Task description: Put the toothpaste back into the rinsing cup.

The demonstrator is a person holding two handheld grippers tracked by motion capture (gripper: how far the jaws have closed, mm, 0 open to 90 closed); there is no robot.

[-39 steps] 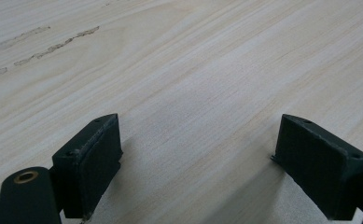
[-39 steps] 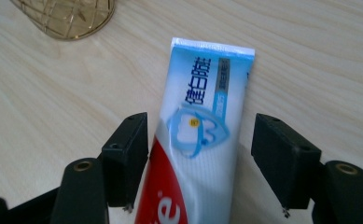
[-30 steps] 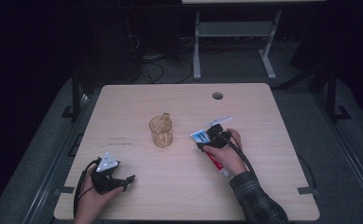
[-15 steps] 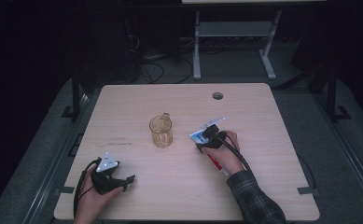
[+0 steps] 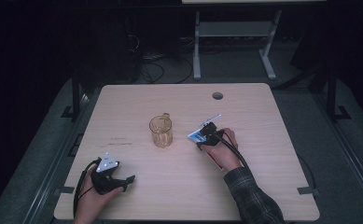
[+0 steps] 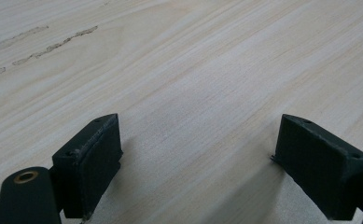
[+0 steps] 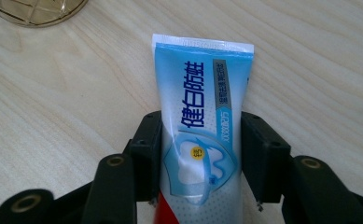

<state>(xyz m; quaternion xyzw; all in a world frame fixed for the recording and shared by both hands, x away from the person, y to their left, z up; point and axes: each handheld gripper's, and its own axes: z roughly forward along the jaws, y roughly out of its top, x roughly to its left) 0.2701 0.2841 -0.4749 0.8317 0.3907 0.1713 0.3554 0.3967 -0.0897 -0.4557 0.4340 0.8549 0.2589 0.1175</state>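
A blue and white toothpaste tube (image 7: 198,116) with a red lower part lies flat on the pale wooden table (image 5: 244,186), right of centre, crimped end pointing away from the hand. My right gripper (image 7: 200,135) straddles it. Its jaws have just been closing with the tube between them, and both pads now touch the tube's sides. From above, the right gripper (image 5: 207,133) sits over the tube (image 5: 197,136). My left gripper (image 5: 127,183) rests near the front left edge. In its own view the left gripper (image 6: 198,158) is open over bare wood.
A clear amber glass mug (image 5: 161,130) stands mid-table, just left of the tube, and its base (image 7: 34,9) shows in the right gripper view. A round cable hole (image 5: 217,95) lies near the far edge. Beyond the table are dark floor, cables and a metal stand.
The right gripper's jaws have narrowed onto the toothpaste tube, and the hand has shifted slightly. The left gripper has stayed put.
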